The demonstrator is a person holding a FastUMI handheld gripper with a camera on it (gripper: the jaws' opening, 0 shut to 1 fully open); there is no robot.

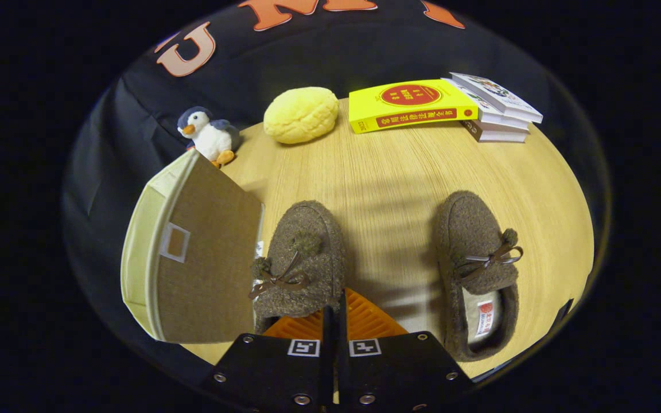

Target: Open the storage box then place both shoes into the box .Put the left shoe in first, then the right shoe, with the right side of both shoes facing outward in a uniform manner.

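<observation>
While the gripper (pixel 335 321) hung low over the wooden table (pixel 388 166), its two orange fingers (pixel 365 321) sat pressed close together, with only a thin dark seam between them and the heel rim of the left shoe (pixel 302 258) seemingly pinched in that seam; whether both pads truly pressed on the fabric could not be told, since the shoe's fuzzy upper hid the tips. That brown slipper, bow and pom-pom on top, lay just ahead of the fingers, toe pointing to the far side, and just beside the storage box (pixel 193 252) on its left. The box lid (pixel 210 252), a brown panel with a small label window, stood raised and tilted, so the opening step looked done, though the box interior was hidden behind the lid. The right shoe (pixel 479 269) rested well apart to the right, untouched, its insole showing. Far across the table sat a toy penguin (pixel 207 135), a yellow bun-shaped cushion (pixel 302 115), a yellow book (pixel 411 106) and a small stack of books (pixel 500 109). By my judgement the step in hand was grasping the left shoe; the next move would call for lifting it clear, carrying it leftward past the lid edge without knocking the lid down, and turning it so its right side faced outward.
</observation>
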